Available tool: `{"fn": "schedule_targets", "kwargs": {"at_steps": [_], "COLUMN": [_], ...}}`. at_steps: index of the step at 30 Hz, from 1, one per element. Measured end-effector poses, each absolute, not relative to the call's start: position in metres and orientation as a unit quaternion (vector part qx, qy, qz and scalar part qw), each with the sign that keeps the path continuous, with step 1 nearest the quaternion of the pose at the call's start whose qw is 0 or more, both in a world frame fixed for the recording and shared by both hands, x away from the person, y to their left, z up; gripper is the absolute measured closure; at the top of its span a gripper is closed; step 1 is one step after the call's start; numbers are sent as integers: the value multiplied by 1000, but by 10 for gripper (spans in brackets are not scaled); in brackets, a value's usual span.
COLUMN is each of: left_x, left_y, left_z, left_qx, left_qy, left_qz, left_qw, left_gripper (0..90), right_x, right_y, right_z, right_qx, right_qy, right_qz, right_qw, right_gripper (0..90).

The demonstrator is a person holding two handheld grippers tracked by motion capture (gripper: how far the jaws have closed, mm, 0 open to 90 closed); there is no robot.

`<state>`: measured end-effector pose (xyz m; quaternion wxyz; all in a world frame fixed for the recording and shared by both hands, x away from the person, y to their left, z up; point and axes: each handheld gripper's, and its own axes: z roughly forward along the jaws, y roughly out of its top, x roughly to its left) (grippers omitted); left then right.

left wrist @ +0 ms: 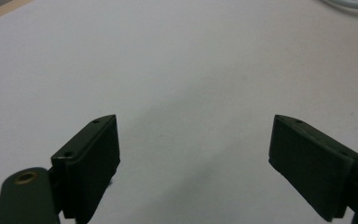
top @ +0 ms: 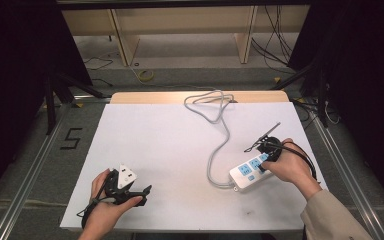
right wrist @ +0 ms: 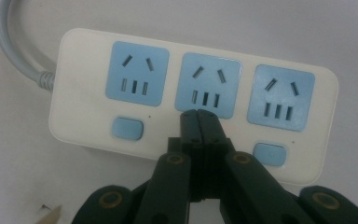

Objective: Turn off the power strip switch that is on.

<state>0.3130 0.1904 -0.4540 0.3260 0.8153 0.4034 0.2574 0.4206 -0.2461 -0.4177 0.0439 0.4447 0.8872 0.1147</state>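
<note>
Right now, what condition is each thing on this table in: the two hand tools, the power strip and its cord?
Left tool: jaws wide open, empty, over bare white table.
Right tool: jaws shut, tips over the power strip's middle switch; contact cannot be told.
Power strip: lying flat, face up, all three sockets empty.
Cord: attached to the strip, looped loosely toward the table's far edge.

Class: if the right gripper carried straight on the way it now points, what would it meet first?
Probably the power strip: the shut right gripper points at its middle socket, near the switch spot below. Whether they already touch is unclear.
</note>
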Motion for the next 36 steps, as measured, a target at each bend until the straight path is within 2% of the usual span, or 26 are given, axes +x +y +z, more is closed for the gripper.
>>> {"fn": "schedule_targets", "kwargs": {"at_steps": [36], "left_x": [314], "left_y": [190], "left_z": [-454], "left_qx": [816], "left_qy": [402], "left_qz": [257], "left_qw": [327], "left_gripper": [157], "right_x": [422], "right_y": [-245], "right_z": [-425], "right_qx": [449], "right_qy": [886], "right_qz": [108], "right_qw": [36], "right_gripper": [900]}}
